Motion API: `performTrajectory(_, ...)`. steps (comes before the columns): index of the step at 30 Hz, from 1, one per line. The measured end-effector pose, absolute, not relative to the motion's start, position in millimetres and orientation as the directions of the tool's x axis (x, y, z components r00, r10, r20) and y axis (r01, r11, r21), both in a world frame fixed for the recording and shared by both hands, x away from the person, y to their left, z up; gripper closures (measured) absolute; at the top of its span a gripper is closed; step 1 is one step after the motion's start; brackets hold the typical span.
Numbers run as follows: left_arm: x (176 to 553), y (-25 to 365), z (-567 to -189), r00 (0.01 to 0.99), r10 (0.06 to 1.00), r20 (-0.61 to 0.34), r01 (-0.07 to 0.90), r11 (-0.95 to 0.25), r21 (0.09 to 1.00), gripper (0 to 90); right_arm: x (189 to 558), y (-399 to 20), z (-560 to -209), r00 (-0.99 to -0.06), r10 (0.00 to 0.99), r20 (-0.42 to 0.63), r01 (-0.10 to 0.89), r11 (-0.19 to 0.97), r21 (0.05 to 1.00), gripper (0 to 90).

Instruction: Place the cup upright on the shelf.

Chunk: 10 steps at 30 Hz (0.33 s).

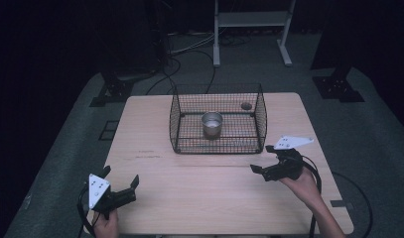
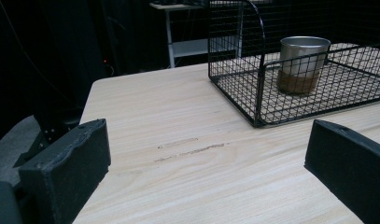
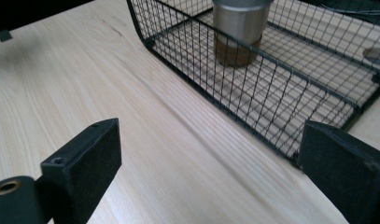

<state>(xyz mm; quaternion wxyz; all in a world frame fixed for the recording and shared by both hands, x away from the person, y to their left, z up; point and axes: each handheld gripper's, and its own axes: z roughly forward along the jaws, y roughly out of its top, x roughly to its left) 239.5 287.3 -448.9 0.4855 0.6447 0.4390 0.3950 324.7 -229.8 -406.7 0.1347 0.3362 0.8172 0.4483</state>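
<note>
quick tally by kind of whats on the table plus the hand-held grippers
wire basket: 1
metal cup: 1
hand-held gripper: 2, the left and the right
total: 4

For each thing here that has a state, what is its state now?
metal cup: upright inside the basket, not held.
wire basket: standing on the table, top open.
left gripper: jaws open, nothing between them.
right gripper: jaws open, nothing between them, near the basket.
</note>
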Motion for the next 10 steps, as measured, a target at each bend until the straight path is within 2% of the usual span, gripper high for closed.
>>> performTrajectory(10, 240, 288, -449, 0.304, 0.95, 0.075, 0.188, -0.137, 0.973, 0.0, 304, -242, -427, -0.701, 0.705, 0.111, 0.457, 0.324, 0.829, 5.5)
